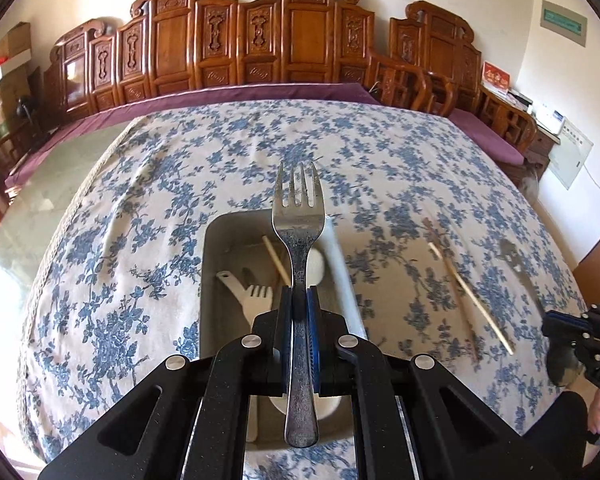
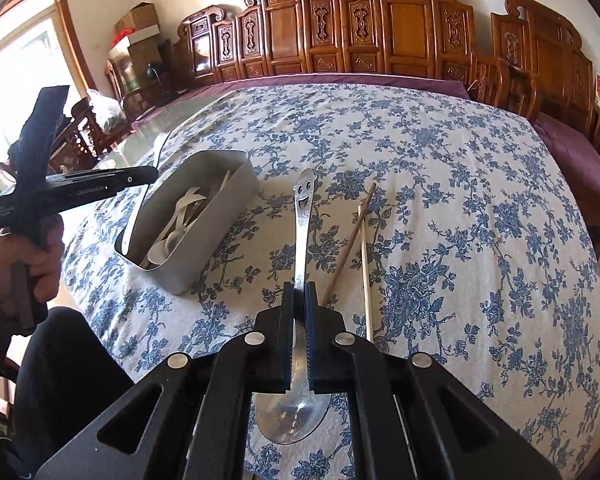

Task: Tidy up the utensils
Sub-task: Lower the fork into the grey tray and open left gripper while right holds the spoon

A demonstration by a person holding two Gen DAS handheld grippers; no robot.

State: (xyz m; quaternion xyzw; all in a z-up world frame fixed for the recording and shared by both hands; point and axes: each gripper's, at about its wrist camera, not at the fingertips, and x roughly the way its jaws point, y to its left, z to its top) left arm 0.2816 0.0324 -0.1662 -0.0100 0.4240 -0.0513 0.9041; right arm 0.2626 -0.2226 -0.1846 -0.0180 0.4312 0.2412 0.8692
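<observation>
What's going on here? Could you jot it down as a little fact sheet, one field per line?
Left gripper: shut on fork, above the bin
Right gripper: shut on spoon with a smiley handle
Bin: grey, holds pale utensils
Chopsticks: two, on the tablecloth, beside the spoon
Tablecloth: blue floral
Background: carved wooden bench

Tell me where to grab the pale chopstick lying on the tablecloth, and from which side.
Grip the pale chopstick near its middle, coming straight down from above with the jaws across its width. It lies flat on the tablecloth, thin and long, and the brown chopstick sits close on its left, nearly touching at the far end.
</observation>
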